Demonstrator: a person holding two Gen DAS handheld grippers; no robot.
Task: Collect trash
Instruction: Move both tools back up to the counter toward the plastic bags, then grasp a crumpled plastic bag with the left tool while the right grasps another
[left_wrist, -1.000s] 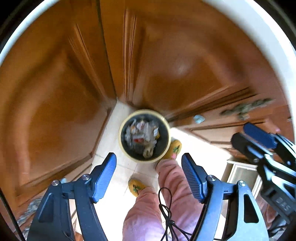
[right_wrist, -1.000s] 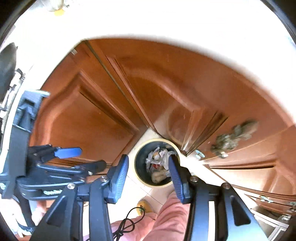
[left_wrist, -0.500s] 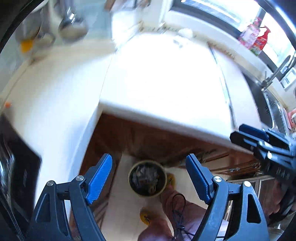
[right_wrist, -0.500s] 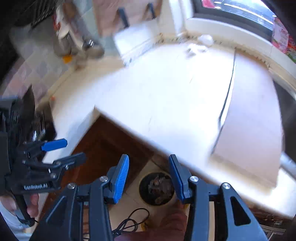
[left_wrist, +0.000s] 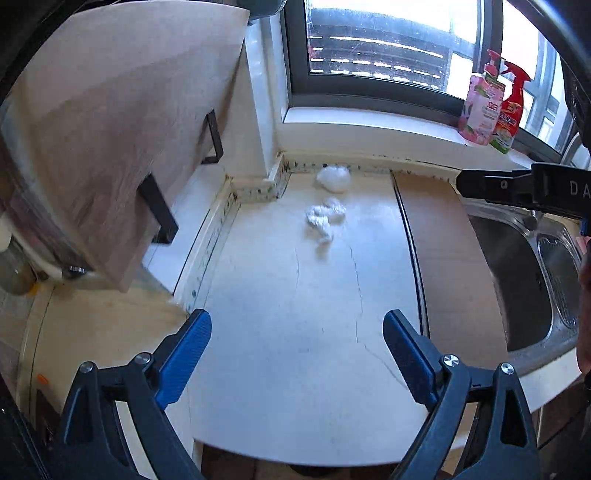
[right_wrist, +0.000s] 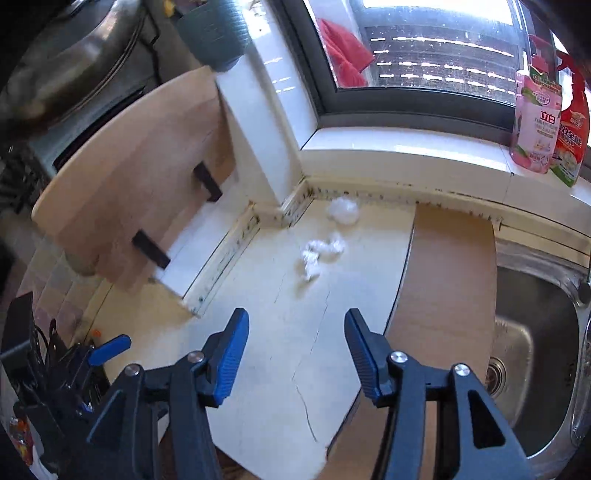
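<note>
Above the white countertop (left_wrist: 295, 332), we are holding both grippers with nothing between their blue pads. We are keeping the left gripper (left_wrist: 297, 352) with its jaws spread wide, and the right gripper (right_wrist: 296, 349) with its jaws also apart, though less widely. The trash is lying well ahead of both: a crumpled white tissue (left_wrist: 325, 218) on the open counter, and a second wad of tissue (left_wrist: 334, 178) just beyond it, touching or nearly touching the stained back edge under the window sill (left_wrist: 369, 123). We cannot tell whether the two pieces are touching each other.

A wooden board (right_wrist: 447, 280) is lying to the right of the tissues, beside the steel sink (right_wrist: 535, 350), whose far side the frame is cutting off. A pink bottle (right_wrist: 535, 122) is standing on the sill, partly hiding a red spray bottle (right_wrist: 570, 144) behind it. At left, a pale board (left_wrist: 110, 122) is leaning on dark brackets, covering whatever is behind it. In the left wrist view, the right gripper is entering only as a dark bar at the right edge; in the right wrist view, the left one is showing only partly, low at the left. The objects at the upper left of the right wrist view are too blurred for us to name.
</note>
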